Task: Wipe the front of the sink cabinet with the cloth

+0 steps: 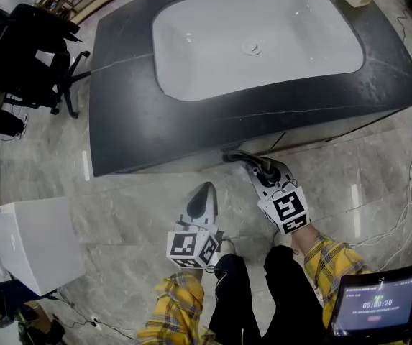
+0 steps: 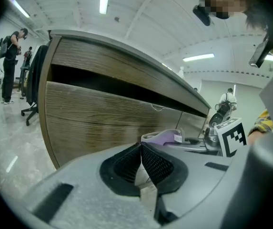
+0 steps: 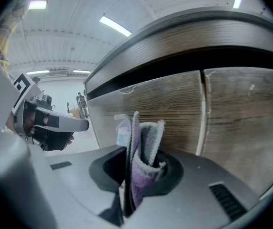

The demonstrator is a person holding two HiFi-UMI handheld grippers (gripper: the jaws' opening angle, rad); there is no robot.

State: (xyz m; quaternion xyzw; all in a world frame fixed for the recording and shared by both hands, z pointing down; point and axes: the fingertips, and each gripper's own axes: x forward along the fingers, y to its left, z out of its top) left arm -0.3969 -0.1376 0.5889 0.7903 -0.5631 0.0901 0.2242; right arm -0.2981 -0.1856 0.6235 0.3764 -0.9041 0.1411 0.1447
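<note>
Right gripper pinching cloth by cabinet front, left gripper closed, empty

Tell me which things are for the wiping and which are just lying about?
For the job: cloth, right gripper holding it, wooden cabinet front.
Just about: black chair, white box, timer screen, left gripper, shut and empty.

The left gripper and right gripper are moulded in pale grey, each fitted with a white cube printed with black square markers (one per face). The jaws are lined with black mesh-textured pads. Yellow plaid sleeves and black trousers are worn.
</note>
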